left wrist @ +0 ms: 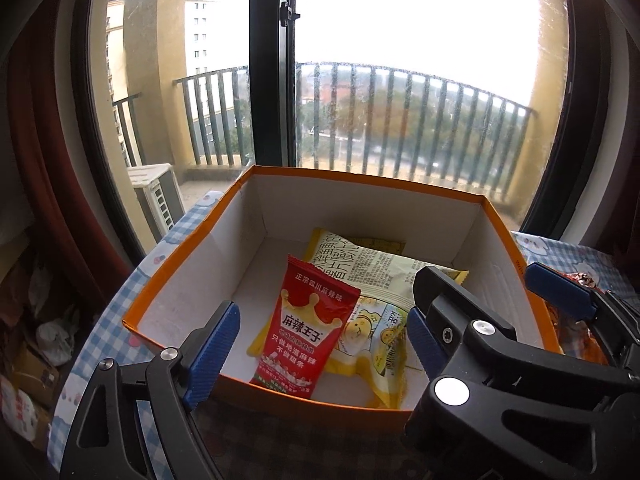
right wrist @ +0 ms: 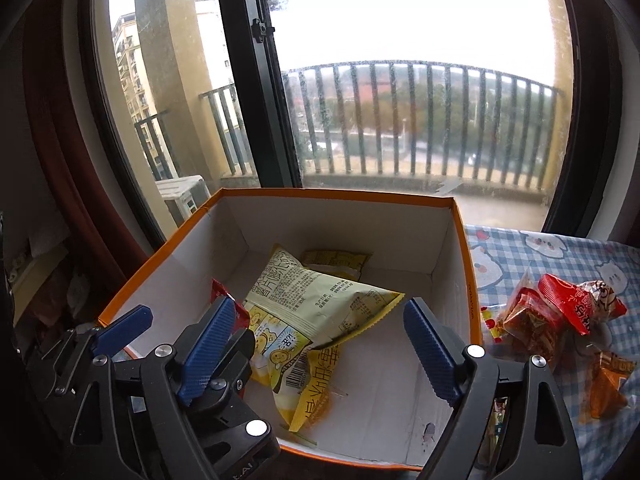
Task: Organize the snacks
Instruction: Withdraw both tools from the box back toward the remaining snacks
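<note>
Both tongs stand wide and empty over the orange box (left wrist: 484, 204): the left tongs (left wrist: 316, 344) frame a red packet (left wrist: 308, 328) lying inside on yellow bags (right wrist: 316, 300), with the right tongs (right wrist: 320, 356) above those bags. More snacks (right wrist: 560, 320) wait on the tabletop (right wrist: 560, 248) just right of the box. Next, I judge, lift clear of the rim, then pinch one loose packet by its edge.

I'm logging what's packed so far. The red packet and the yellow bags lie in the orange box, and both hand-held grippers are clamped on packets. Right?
Not quite: both hand-held grippers, left and right, are open and empty, as both wrist views show. The red packet and yellow bags do lie in the orange box.
</note>
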Demonstrator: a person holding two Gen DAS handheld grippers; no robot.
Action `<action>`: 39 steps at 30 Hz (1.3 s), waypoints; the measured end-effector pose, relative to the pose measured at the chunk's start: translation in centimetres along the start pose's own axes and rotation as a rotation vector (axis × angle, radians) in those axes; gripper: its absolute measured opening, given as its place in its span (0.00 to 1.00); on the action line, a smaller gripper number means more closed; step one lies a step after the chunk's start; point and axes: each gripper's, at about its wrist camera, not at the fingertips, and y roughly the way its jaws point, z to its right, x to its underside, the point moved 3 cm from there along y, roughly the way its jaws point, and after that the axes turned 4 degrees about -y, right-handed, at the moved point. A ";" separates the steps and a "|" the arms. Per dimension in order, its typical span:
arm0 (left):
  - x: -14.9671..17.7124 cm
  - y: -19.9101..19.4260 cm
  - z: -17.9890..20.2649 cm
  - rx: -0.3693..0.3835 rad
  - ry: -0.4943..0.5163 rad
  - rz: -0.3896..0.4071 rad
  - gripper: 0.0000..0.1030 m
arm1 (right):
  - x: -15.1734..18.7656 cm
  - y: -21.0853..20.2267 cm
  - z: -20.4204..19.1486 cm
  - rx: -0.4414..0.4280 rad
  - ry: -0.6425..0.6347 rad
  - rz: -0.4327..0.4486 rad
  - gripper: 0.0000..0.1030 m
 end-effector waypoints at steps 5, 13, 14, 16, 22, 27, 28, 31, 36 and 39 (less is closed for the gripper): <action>0.7 -1.9 1.2 0.020 0.005 0.022 0.84 | 0.4 -2.2 0.6 0.022 -0.005 0.010 0.89; 1.8 -4.6 4.5 0.056 0.035 0.045 0.85 | 1.3 -6.3 3.1 0.060 0.018 0.047 0.89; 1.9 -4.9 5.0 0.058 0.038 0.048 0.85 | 1.5 -6.7 3.5 0.061 0.021 0.051 0.89; 2.2 -5.5 5.8 0.066 0.040 0.051 0.85 | 1.7 -7.6 4.3 0.067 0.026 0.062 0.89; 2.9 -7.4 8.6 0.082 0.041 0.058 0.85 | 2.5 -10.2 6.7 0.083 0.034 0.076 0.89; 4.0 -8.8 10.8 0.105 0.042 0.054 0.86 | 3.4 -12.1 8.5 0.104 0.039 0.088 0.89; 4.1 -8.9 11.2 0.111 0.043 0.053 0.86 | 3.6 -12.5 9.0 0.109 0.042 0.087 0.89; 4.6 -9.4 12.7 0.126 0.048 0.052 0.86 | 4.2 -13.5 10.3 0.121 0.050 0.090 0.89; 5.8 -9.8 15.1 0.143 0.046 0.048 0.87 | 5.3 -14.9 12.6 0.147 0.056 0.096 0.89; 6.3 -10.0 16.6 0.158 0.047 0.043 0.88 | 6.0 -15.7 14.0 0.164 0.063 0.097 0.89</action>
